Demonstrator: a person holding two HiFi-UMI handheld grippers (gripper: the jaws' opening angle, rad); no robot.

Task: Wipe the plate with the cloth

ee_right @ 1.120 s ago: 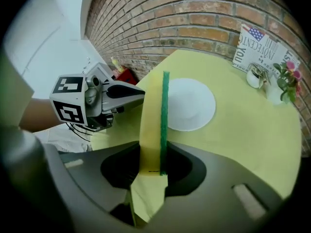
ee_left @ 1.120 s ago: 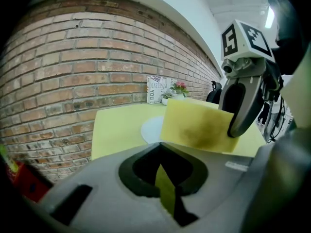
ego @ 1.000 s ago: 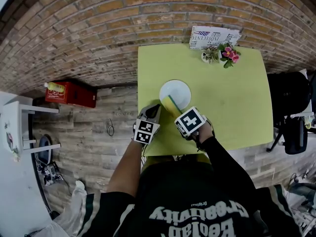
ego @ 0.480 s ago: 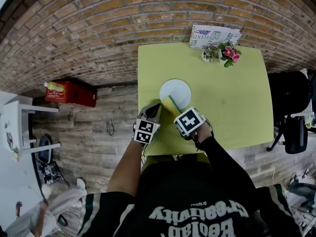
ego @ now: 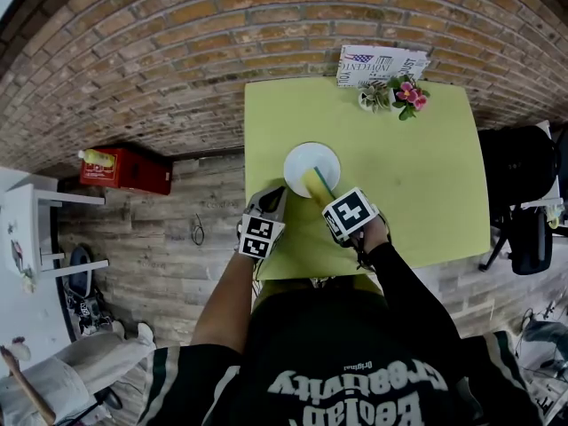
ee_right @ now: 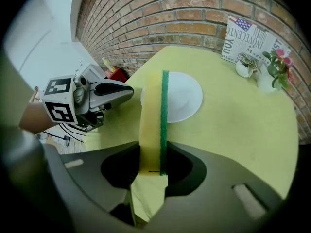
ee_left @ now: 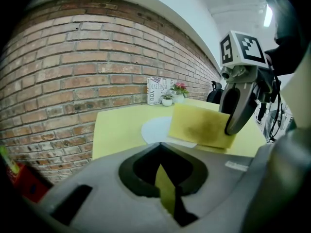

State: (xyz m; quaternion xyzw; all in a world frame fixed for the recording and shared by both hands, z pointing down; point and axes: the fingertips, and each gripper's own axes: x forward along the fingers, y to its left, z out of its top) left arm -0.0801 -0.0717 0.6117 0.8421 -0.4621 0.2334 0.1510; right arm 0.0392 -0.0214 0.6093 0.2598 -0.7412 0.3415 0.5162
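Observation:
A white plate [ego: 306, 160] lies on the yellow-green table [ego: 417, 176], near its left edge. My right gripper [ego: 325, 197] is shut on the cloth, a yellow sponge-like pad [ego: 317, 184] with a green face. The pad is held on edge, and its far end reaches over the plate's near rim. In the right gripper view the pad [ee_right: 154, 120] stands between the jaws with the plate [ee_right: 184, 98] beyond. My left gripper [ego: 273, 197] hovers at the table's left edge just short of the plate, jaws together and holding nothing. In the left gripper view the pad [ee_left: 201, 125] hangs before the plate [ee_left: 154, 129].
Two small flower pots [ego: 390, 94] and a printed card [ego: 380, 64] stand at the table's far edge against the brick wall. A red box [ego: 124, 167] sits on the wooden floor to the left. A black chair [ego: 519, 176] is at the right.
My right gripper has carried the pad a little forward and right, so it now overlaps the plate's near rim. The left gripper has barely moved.

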